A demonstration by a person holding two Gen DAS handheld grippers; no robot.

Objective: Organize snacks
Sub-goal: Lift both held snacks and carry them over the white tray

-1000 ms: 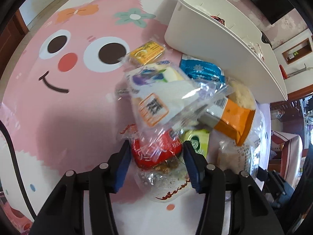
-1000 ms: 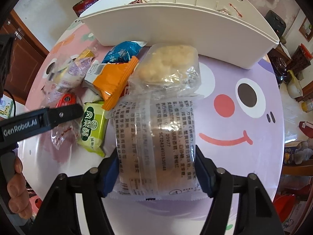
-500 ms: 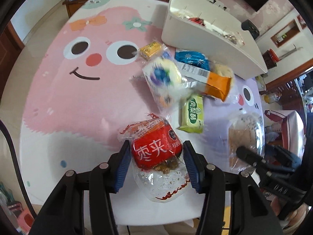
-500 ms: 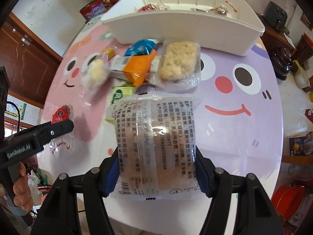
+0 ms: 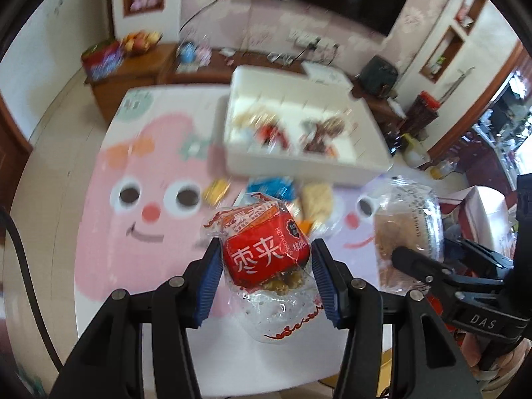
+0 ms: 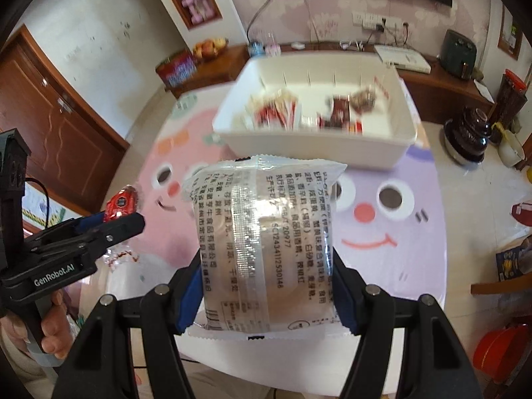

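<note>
My left gripper (image 5: 266,266) is shut on a red-labelled snack packet (image 5: 266,252) and holds it high above the table. My right gripper (image 6: 266,286) is shut on a large clear cake packet (image 6: 266,242) with printed text, also raised. The white divided bin (image 5: 299,163) stands at the far side of the table and holds several snacks; it also shows in the right wrist view (image 6: 312,146). Loose snacks lie in front of the bin: a blue packet (image 5: 271,188), a yellow packet (image 5: 216,191) and a pale crumbly cake (image 5: 317,199). The cake packet (image 5: 407,226) shows in the left wrist view.
The round table has a cartoon-face cover, pink (image 5: 139,232) on the left and purple (image 6: 399,232) on the right. A wooden sideboard (image 6: 449,79) with fruit and a tin stands behind the table. A wooden door (image 6: 50,133) is at the left.
Both grippers have risen well above the table with their packets still held. The bin's inside has come into view, and the loose snacks have dropped away below.
</note>
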